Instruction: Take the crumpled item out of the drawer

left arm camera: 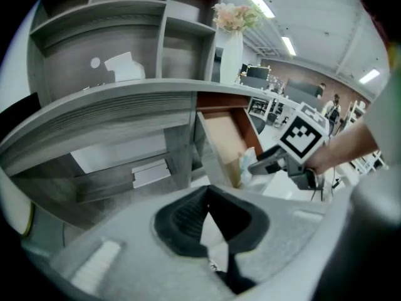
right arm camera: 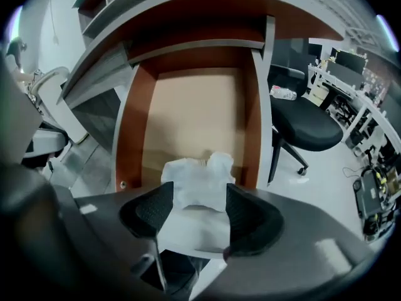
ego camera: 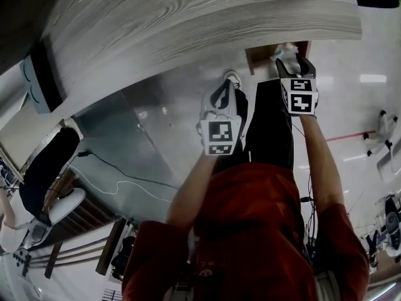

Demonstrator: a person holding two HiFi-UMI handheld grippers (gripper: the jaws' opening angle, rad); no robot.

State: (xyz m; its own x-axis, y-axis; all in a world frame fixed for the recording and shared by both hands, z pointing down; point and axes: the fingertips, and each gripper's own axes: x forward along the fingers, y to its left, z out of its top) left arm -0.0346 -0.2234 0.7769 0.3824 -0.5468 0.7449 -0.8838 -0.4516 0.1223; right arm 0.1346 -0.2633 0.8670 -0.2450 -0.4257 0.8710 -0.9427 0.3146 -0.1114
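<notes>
The crumpled item [right arm camera: 197,180], a wad of white paper or tissue, lies at the front end of the drawer [right arm camera: 130,130], just behind its front edge and roughly midway between the two side walls. The drawer stands open from under the desk top [ego camera: 188,17]. It has a pale bare floor and reddish-brown walls, and nothing else shows inside it.

The right gripper [right arm camera: 195,196] points steeply down at the front of the drawer. Its jaws are spread wide, one ribbed black pad on either side of the wad. The wad sits in the gap between them. No pad can be seen pressing on it, so it is not gripped.

The left gripper [left arm camera: 208,196] hangs to the left of the drawer, well apart from it, over the light floor. Its jaw tips meet and it carries nothing.

Each tool bears a marker cube, the right one [ego camera: 299,96] and the left one [ego camera: 219,137]. Bare forearms run back from both to a person in a red top [ego camera: 250,231].

The desk top is grey wood grain, and a shelf unit [left arm camera: 125,42] rises above it. A white vase of flowers [left arm camera: 232,55] stands on the desk. A black office chair [right arm camera: 301,124] stands to the right of the drawer, near its side.
</notes>
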